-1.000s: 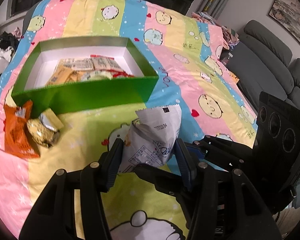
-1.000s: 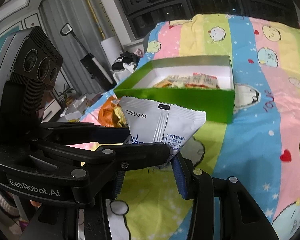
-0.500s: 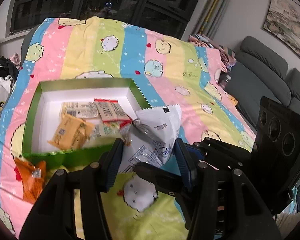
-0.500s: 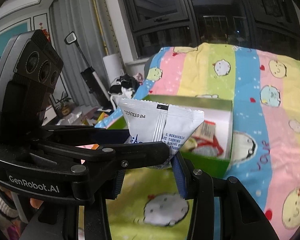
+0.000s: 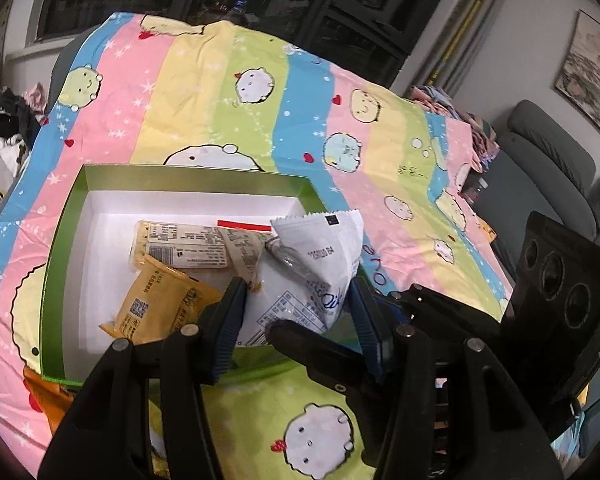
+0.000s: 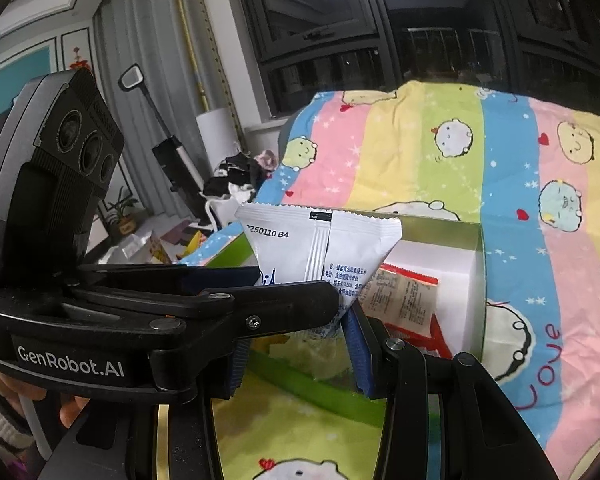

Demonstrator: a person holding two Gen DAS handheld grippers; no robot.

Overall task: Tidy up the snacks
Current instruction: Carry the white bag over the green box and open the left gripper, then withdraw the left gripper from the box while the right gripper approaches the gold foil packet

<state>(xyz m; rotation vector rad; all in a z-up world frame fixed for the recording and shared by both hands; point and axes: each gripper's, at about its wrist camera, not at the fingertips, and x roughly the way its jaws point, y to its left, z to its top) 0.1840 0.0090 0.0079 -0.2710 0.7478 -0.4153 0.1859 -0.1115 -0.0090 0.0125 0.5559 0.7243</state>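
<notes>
Striped cartoon bedding (image 5: 228,92) is covering the bed beneath dark night windows. At its centre, a green box (image 5: 56,264) is sitting, already holding several snack packets (image 5: 180,244); an orange packet (image 5: 56,404) is waiting outside at 7 o'clock. Both claws, left claw (image 5: 296,316) and right claw (image 6: 296,344), are pinching one white snack bag (image 5: 320,256) over the box's 5 o'clock corner, not yet released.

The snack bag (image 5: 316,264) is held over the box (image 5: 60,248), at its 4 o'clock corner; packets (image 5: 180,244) lie inside.
</notes>
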